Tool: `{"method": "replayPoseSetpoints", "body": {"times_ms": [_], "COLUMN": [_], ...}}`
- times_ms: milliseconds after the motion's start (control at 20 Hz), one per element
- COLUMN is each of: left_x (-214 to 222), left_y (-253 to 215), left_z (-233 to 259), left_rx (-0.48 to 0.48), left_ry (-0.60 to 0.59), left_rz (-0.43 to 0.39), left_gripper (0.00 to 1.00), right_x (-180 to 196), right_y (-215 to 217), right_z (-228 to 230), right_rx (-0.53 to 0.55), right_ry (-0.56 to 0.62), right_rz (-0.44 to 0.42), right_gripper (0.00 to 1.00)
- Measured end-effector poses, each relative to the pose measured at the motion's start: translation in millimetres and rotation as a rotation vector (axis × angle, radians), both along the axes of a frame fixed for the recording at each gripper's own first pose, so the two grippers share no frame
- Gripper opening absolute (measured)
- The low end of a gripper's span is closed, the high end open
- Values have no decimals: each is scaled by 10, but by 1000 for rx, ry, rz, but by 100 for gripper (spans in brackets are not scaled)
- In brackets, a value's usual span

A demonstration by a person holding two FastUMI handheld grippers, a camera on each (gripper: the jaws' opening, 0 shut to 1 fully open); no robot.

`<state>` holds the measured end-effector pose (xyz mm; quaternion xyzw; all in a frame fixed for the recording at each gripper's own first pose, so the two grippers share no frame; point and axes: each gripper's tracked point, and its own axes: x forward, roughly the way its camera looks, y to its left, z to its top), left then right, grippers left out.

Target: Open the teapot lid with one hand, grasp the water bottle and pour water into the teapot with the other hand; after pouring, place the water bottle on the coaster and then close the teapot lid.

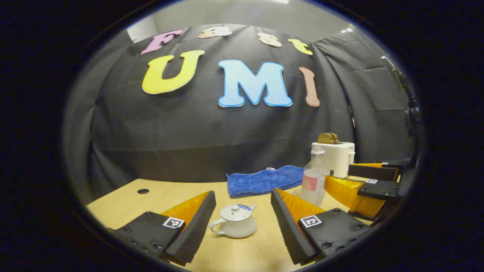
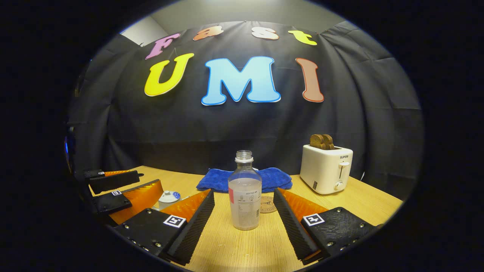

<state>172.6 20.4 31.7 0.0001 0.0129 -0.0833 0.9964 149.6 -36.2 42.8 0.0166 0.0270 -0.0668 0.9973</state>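
Left tool (image 1: 242,223) spread around lidded teapot (image 1: 234,223), right tool (image 2: 244,223) spread — bottle (image 2: 244,192) between

Light wood-grain table (image 2: 242,249), with a round hole (image 1: 143,191) left of the left jaws. White ceramic teapot (image 1: 235,223), lid on, stood between the open left jaws. Clear uncapped plastic water bottle (image 2: 244,196) stood upright between the open right jaws. Round brown coaster (image 2: 267,204) just behind it. Folded blue cloth (image 2: 245,178) laid farther back. White toaster (image 2: 326,168), loaded with brown bread, placed beyond the right jaw.
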Motion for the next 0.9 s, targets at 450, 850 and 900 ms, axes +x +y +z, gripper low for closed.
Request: {"method": "replayPoseSetpoints", "body": {"times_ms": [450, 850, 900], "left_x": [473, 566, 585], "left_y": [-21, 25, -1], "left_z": [-292, -434, -445], "left_rx": [-19, -23, -21], "left_ry": [30, 42, 43], "left_rz": [-60, -78, -87], "left_gripper": [95, 93, 92], "right_x": [403, 493, 492], "right_y": [-56, 2, -6], "right_z": [-175, -376, -383], "right_rx": [15, -23, -26], "right_ry": [20, 51, 54], "right_rz": [-2, 7, 7], "right_gripper": [97, 97, 97]}}
